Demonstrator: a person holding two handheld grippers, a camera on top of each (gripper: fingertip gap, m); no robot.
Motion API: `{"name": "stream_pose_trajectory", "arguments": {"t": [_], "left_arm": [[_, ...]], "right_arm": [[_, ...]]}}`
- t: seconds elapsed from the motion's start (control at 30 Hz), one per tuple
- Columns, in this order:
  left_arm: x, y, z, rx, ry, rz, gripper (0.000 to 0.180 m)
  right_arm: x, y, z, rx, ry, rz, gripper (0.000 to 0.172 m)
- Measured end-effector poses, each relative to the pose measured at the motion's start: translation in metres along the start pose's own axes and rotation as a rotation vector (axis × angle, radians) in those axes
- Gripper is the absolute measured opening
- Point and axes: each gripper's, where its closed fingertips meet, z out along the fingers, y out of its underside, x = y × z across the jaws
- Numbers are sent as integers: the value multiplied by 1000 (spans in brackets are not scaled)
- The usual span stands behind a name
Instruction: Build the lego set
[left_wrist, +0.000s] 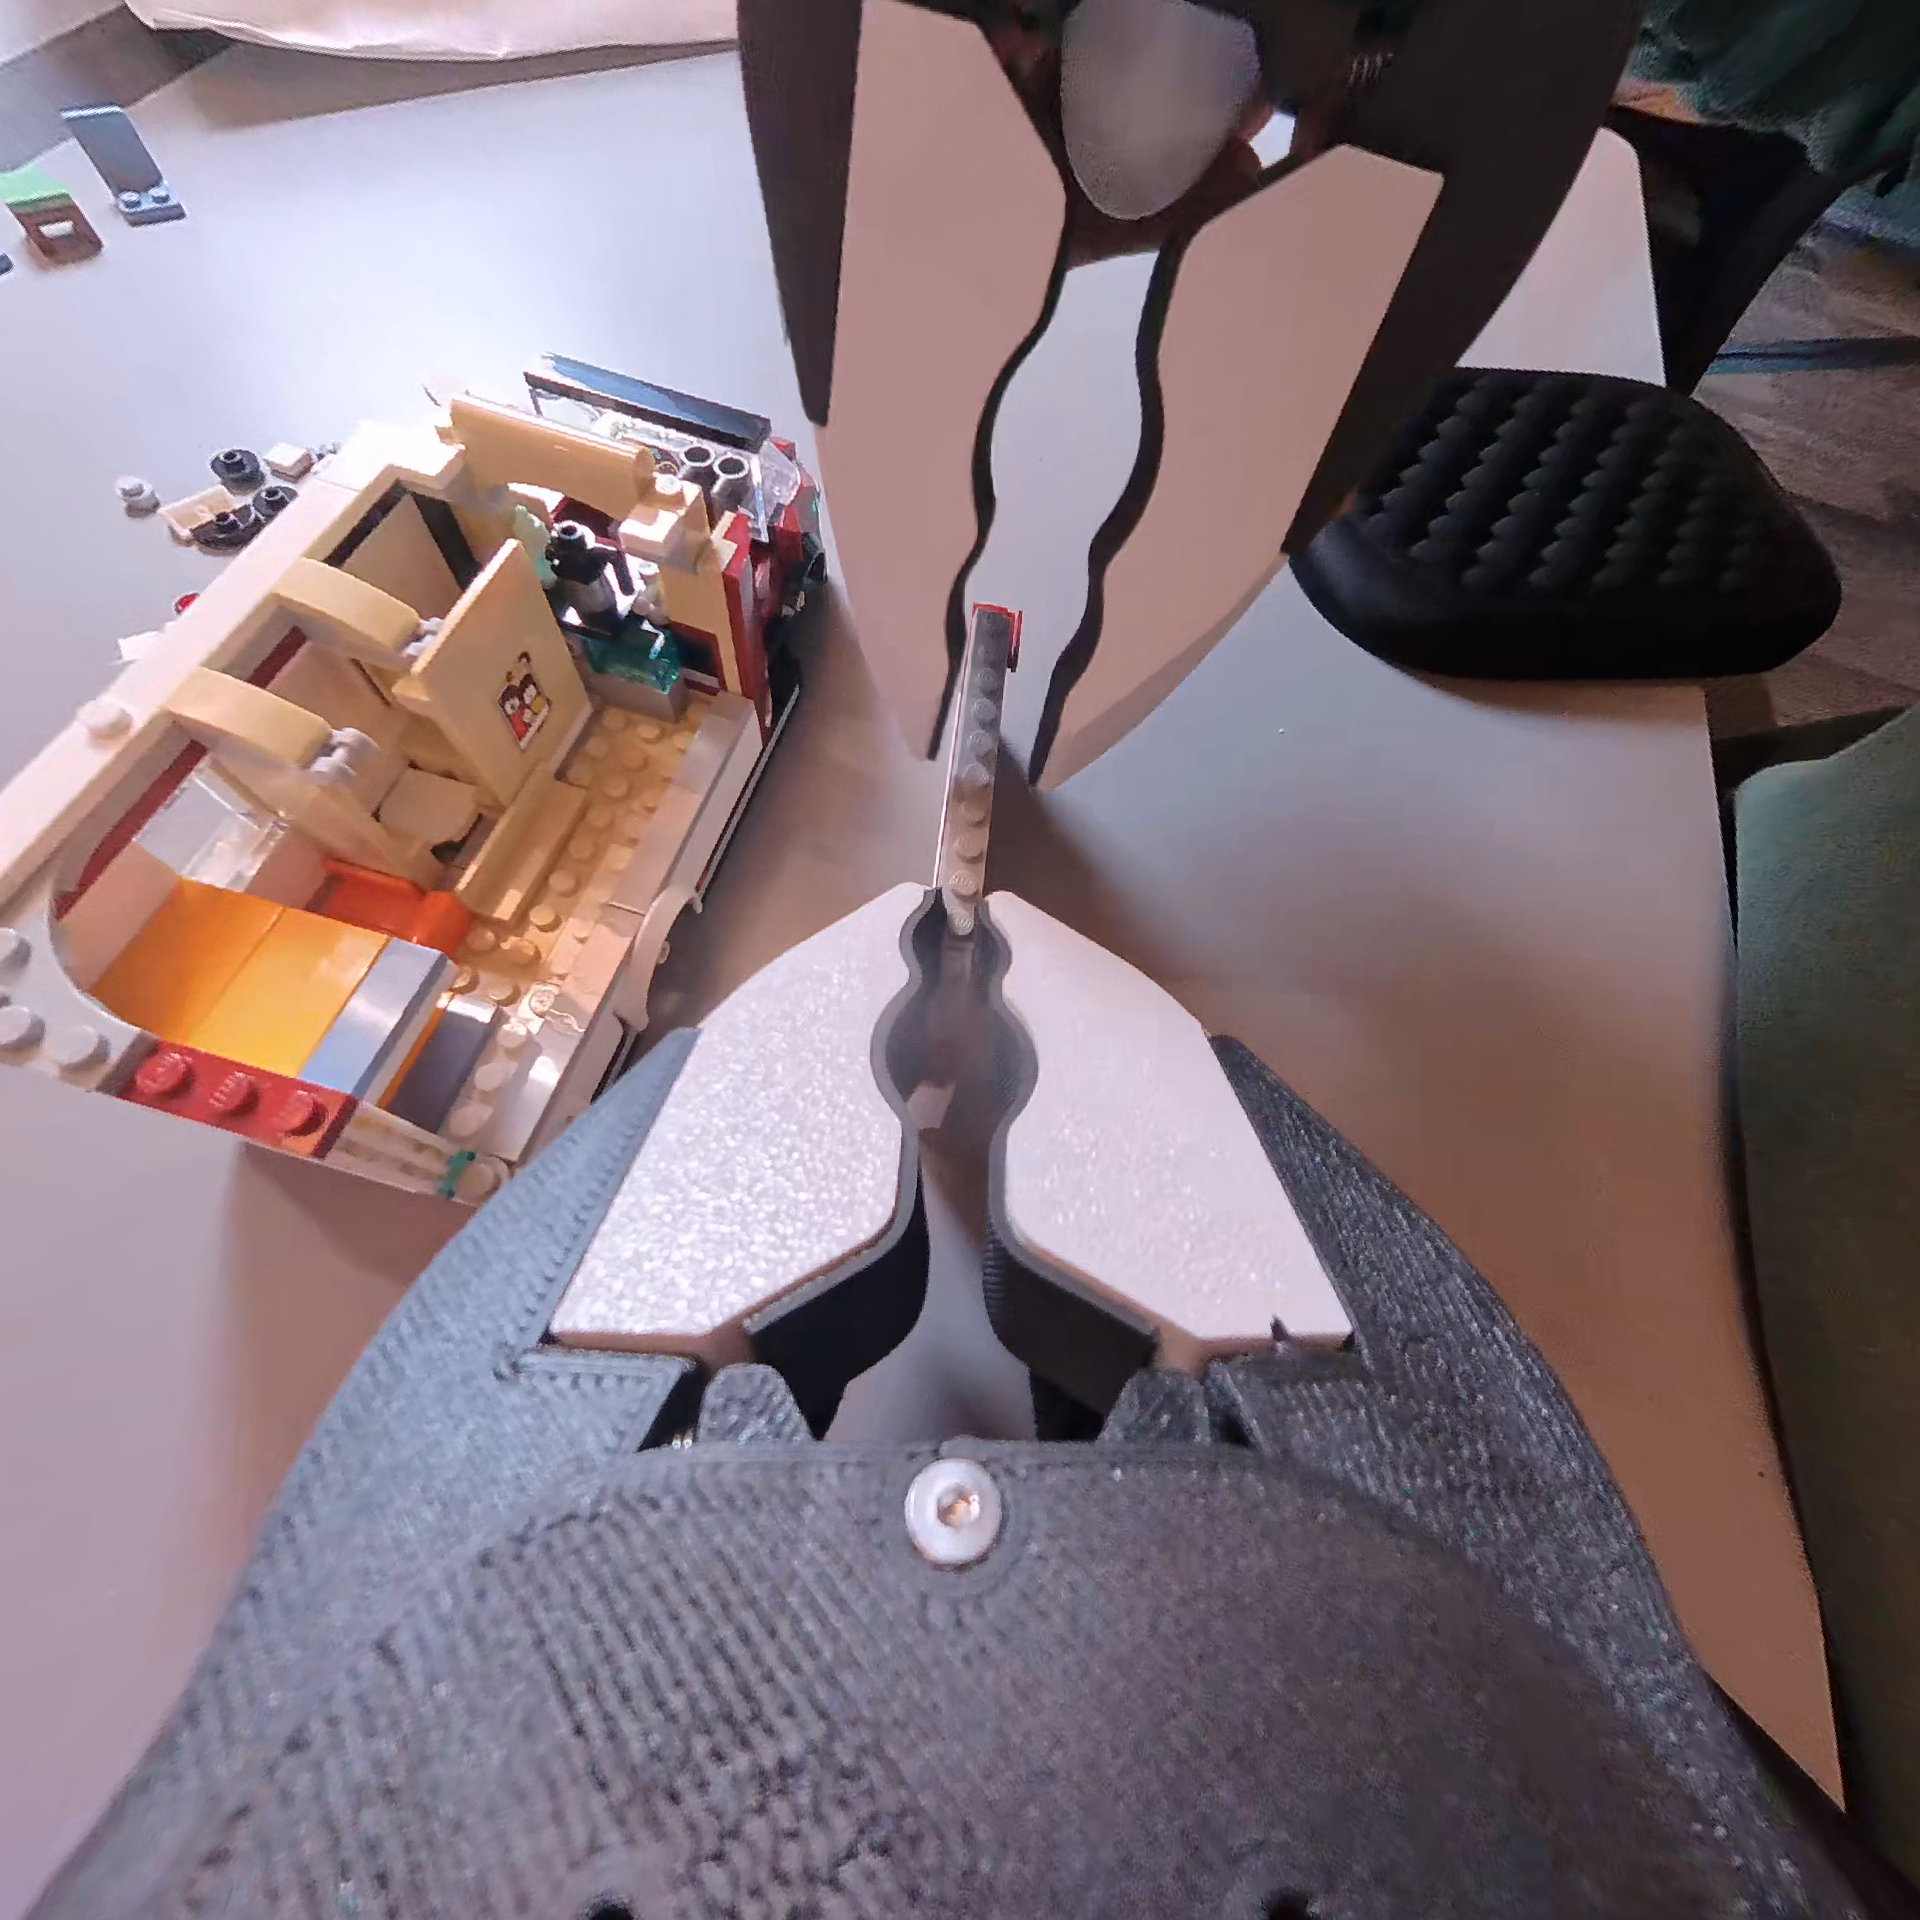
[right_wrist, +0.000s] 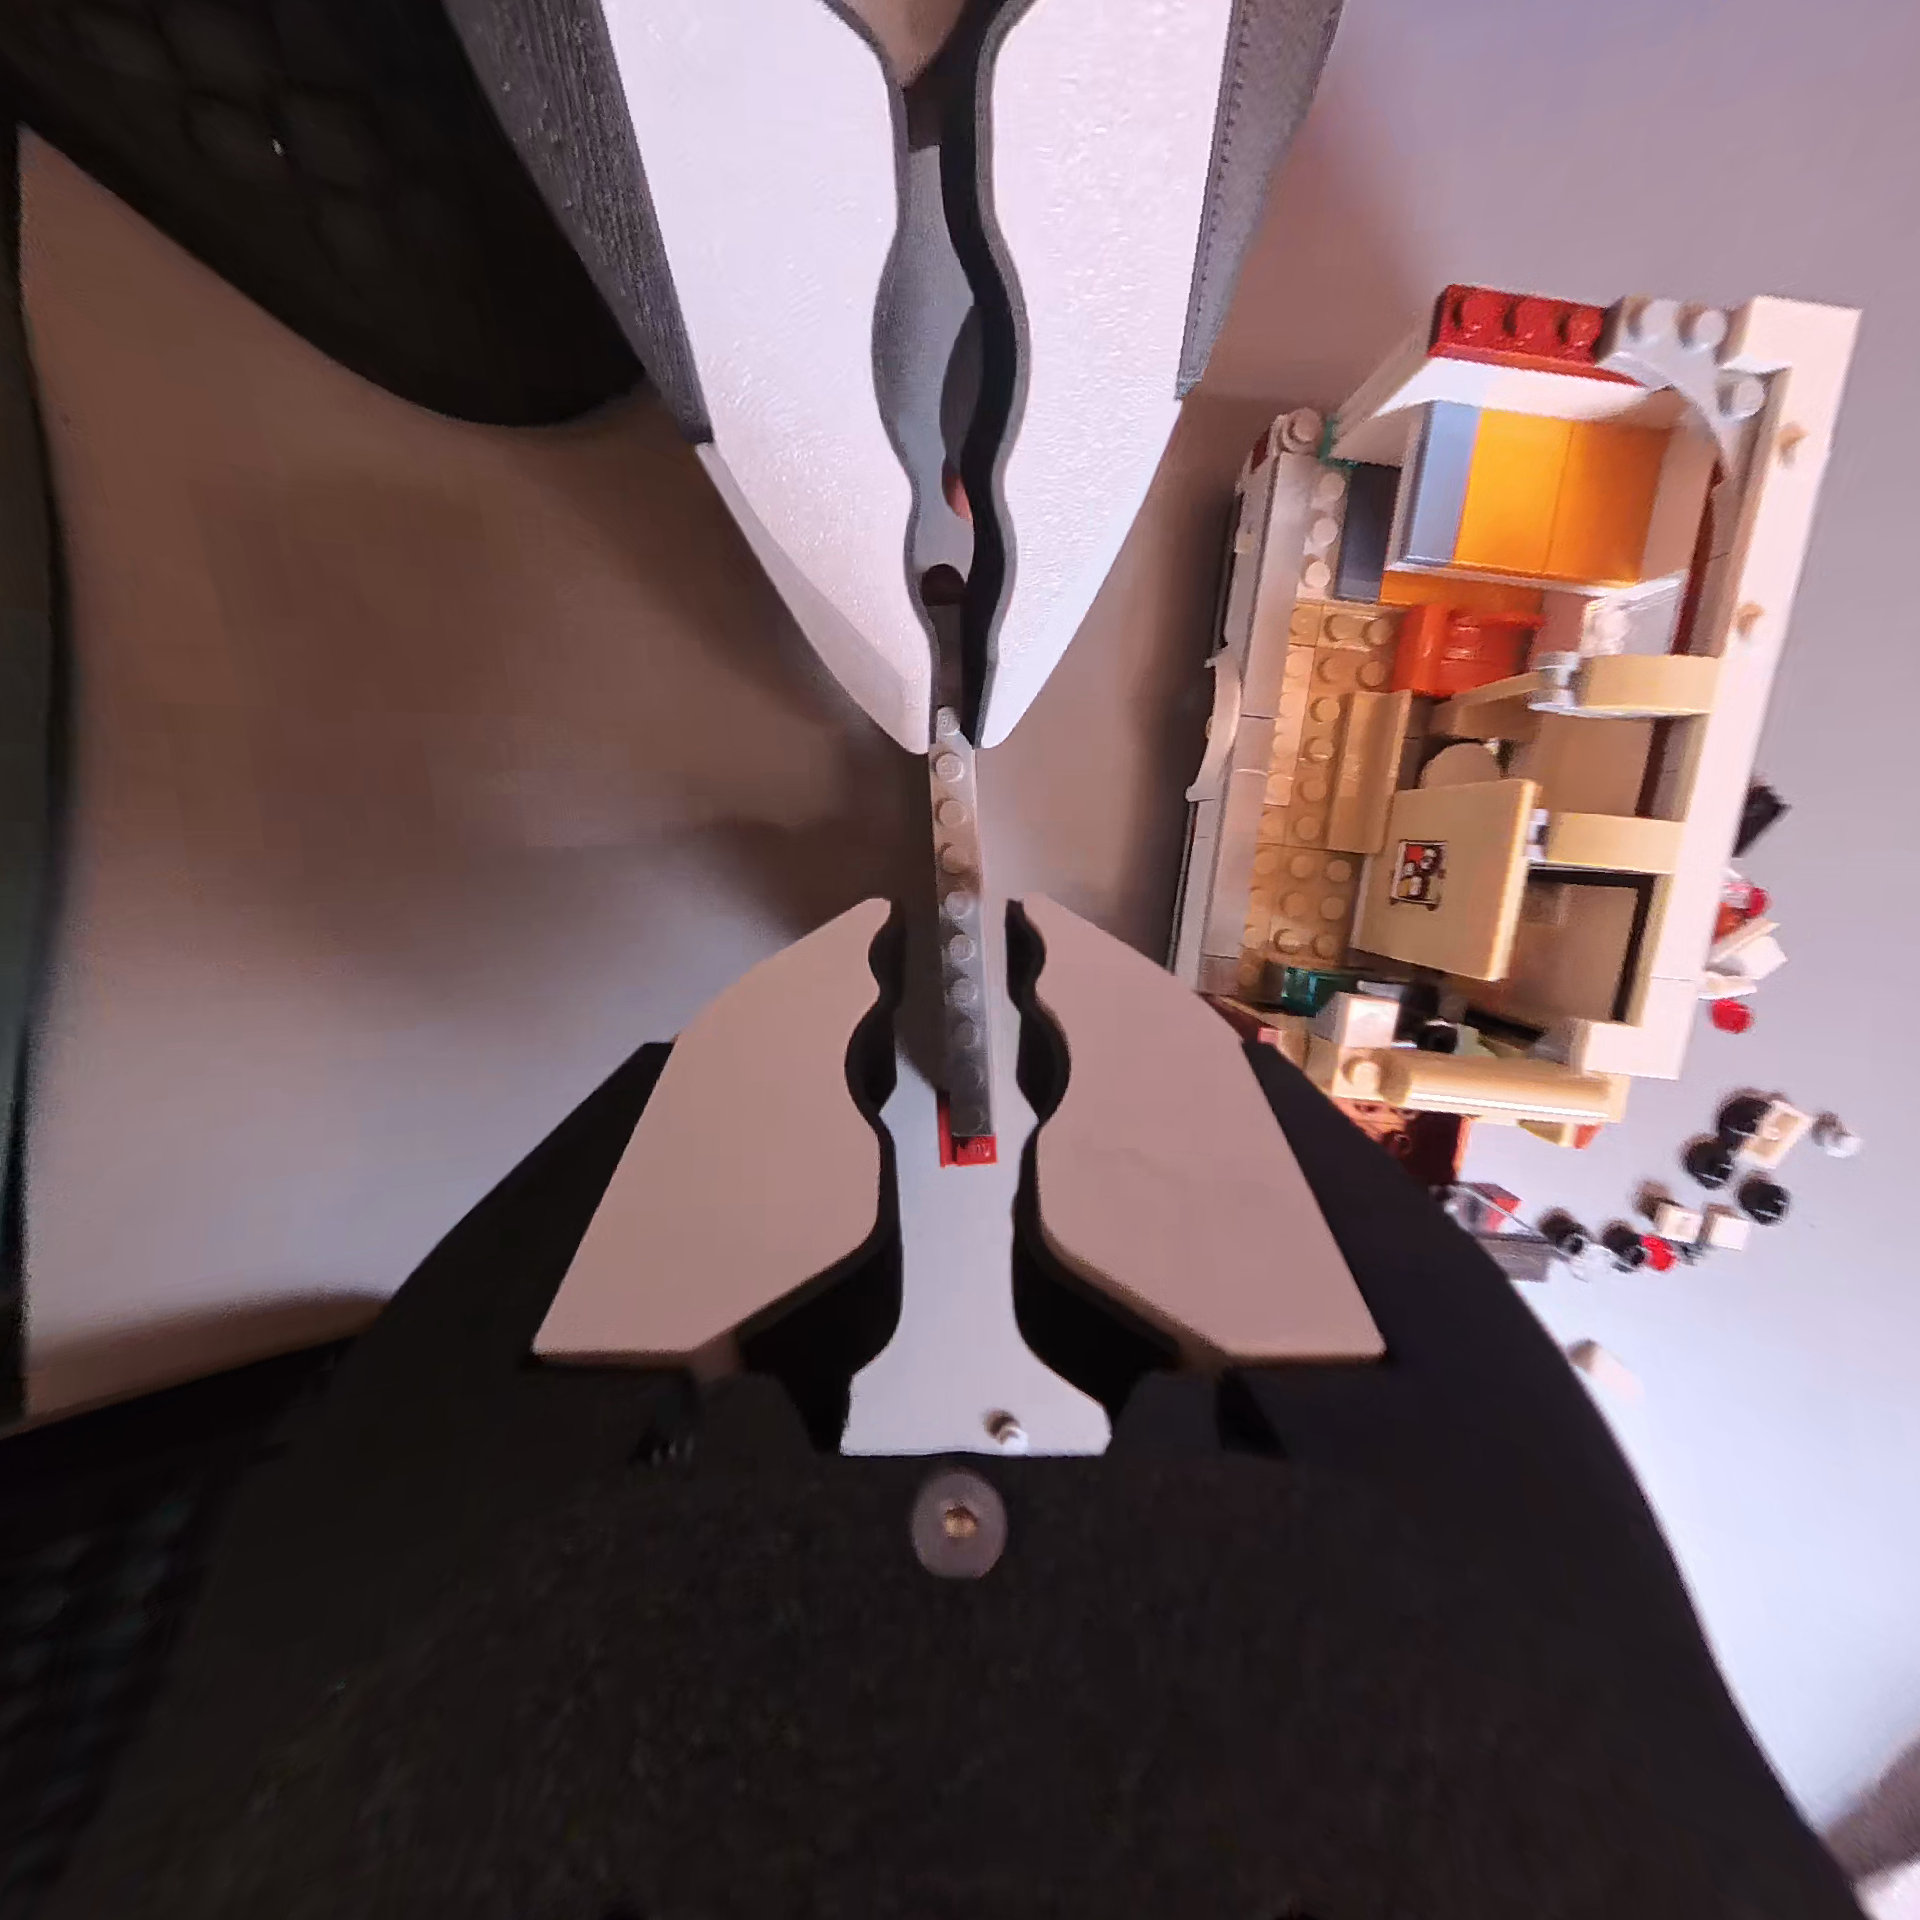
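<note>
grey studded strip (left_wrist: 971, 774) runs lengthwise from pinching left claw (left_wrist: 951, 909) into parted right claw (right_wrist: 951, 914).

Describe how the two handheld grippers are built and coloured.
Both match: the left gripper and right gripper each have a black, ribbed printed body, a silver screw at the centre, and two broad pale fingers with wavy, dark-edged inner faces. No cables or sleeves show.

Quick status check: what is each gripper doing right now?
Left gripper: closed on one end of the long grey studded plate.
Right gripper: open, fingers either side of the plate's other end, not pressing.
</note>
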Motion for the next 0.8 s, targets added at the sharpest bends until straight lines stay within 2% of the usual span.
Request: {"name": "stream_pose_trajectory", "arguments": {"t": [0.17,0.37,0.8], "left_arm": [[0,0,0,3,3,-4,7],[0,0,0,-2,3,-16,7],[-1,0,0,-29,17,-115,7]], "right_arm": [[2,5,2,-58,39,-53,9],[2,15,0,-99,46,-66,8],[4,15,-7,-49,107,-126,7]]}}
